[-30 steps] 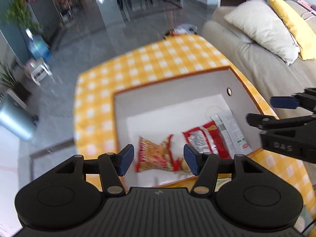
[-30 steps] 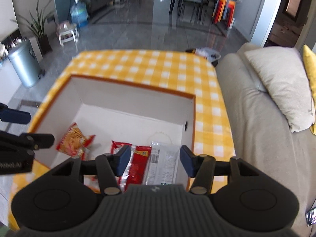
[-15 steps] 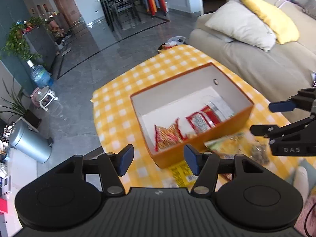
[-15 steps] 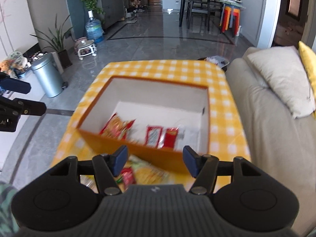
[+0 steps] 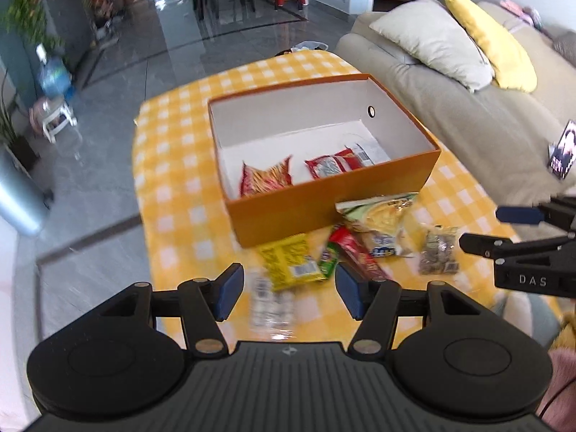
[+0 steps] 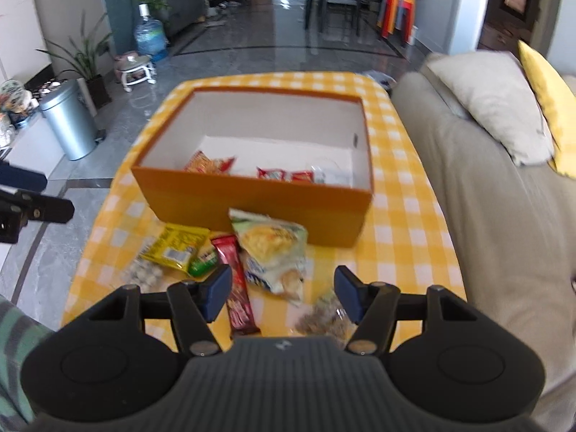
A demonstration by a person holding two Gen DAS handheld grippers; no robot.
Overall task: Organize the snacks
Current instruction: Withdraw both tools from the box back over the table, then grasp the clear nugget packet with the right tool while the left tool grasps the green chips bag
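Yellow-checked tablecloth [image 6: 403, 252] spreads below both wide-open, empty grippers, left [image 5: 288, 293] and right [image 6: 282, 293]. Loose snack packets [image 6: 270, 252] crowd its near edge against the orange box [image 6: 252, 201], which holds three packets [image 5: 266, 178]; bare cloth lies beyond.

Both grippers are being drawn back and away from the orange box [image 5: 334, 194], which was filling the middle of each frame a second ago and is now being seen whole in the upper centre. The left gripper [image 5: 288, 289] and the right gripper [image 6: 282, 293], previously held over the box interior, are now being held over the checked tablecloth [image 5: 172, 165] in front of it, their jaws as wide apart as before. A cluster of loose packets, hidden a second ago, is being revealed at lower centre: a yellow packet [image 5: 289, 261], a pale green bag [image 6: 273, 252], a red bar [image 6: 235, 288].
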